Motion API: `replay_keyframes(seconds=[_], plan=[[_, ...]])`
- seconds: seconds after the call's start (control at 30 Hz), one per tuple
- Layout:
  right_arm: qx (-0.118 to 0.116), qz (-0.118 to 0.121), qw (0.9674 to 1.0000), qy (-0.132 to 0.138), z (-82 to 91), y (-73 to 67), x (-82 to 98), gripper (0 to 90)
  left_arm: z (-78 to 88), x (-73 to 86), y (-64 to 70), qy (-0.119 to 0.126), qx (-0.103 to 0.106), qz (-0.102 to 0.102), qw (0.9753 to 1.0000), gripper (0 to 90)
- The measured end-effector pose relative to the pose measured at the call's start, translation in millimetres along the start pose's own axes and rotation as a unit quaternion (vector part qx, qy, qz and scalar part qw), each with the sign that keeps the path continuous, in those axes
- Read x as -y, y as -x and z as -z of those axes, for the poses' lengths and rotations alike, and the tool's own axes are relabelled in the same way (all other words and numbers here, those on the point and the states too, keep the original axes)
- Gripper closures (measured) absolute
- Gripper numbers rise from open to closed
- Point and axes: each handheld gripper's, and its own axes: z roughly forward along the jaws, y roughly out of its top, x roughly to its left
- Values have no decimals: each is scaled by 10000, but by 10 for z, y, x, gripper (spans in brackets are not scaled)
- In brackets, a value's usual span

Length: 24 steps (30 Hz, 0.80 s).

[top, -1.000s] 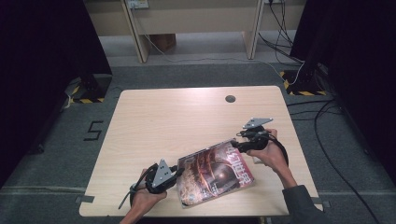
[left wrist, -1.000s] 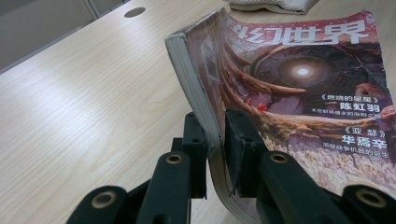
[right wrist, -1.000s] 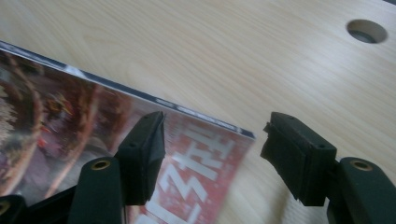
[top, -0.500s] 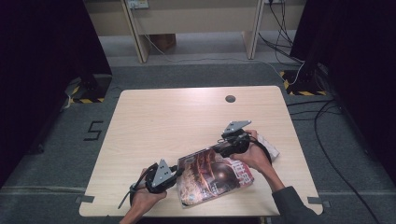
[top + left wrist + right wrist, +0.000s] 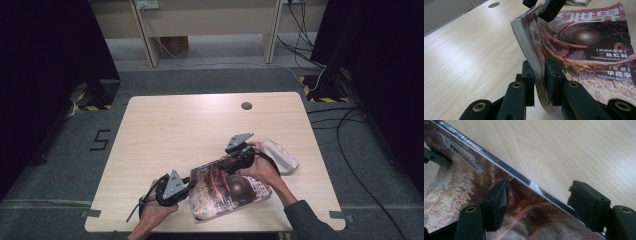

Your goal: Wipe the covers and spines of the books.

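A magazine (image 5: 226, 194) with a dark reddish cover lies near the table's front edge, its left side raised. My left gripper (image 5: 192, 184) is shut on that raised edge; in the left gripper view both jaws (image 5: 539, 72) pinch the thick page edge of the magazine (image 5: 586, 37). My right gripper (image 5: 231, 163) hangs over the far edge, and its black jaws (image 5: 549, 7) touch the top corner. In the right gripper view it (image 5: 541, 192) stands open astride the spine of the magazine (image 5: 461, 182), one jaw over the cover, the other over bare wood.
A white folded thing (image 5: 281, 156) lies just right of the right hand. The light wooden table (image 5: 190, 125) has a round cable hole (image 5: 246, 106) at its far side. Grey carpet, cables and dark curtains surround it.
My right gripper has moved left from the magazine's right corner to its far edge. The magazine's far-left side has risen. The left gripper has kept its hold.
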Motion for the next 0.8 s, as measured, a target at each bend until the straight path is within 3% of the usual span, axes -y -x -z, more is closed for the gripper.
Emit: replay_keyframes(seconds=[0.17, 0.33, 0.47, 0.6, 0.73, 0.8], plan=[[-56, 129, 9999, -90, -54, -33, -6, 310, 2, -7, -17, -14, 53, -5, 10000, 782], [-59, 209, 9997, -112, -2, -24, 6, 389, -1, 5, -59, -54, 54, 93, 9999, 787], [-273, 309, 9990, -197, 68, -22, 37, 475, -3, 26, -135, -107, -36, 208, 9997, 786], [-500, 458, 9973, -294, 92, -49, 48, 517, -7, 30, -177, -100, 16, 315, 9995, 774], [-684, 377, 9959, -462, 108, -70, 61, 573, -12, 11, -196, -140, 59, 228, 9996, 764], [-747, 556, 9944, -506, 98, -74, 56, 589, -14, 4, -201, -141, 85, 213, 9996, 760]])
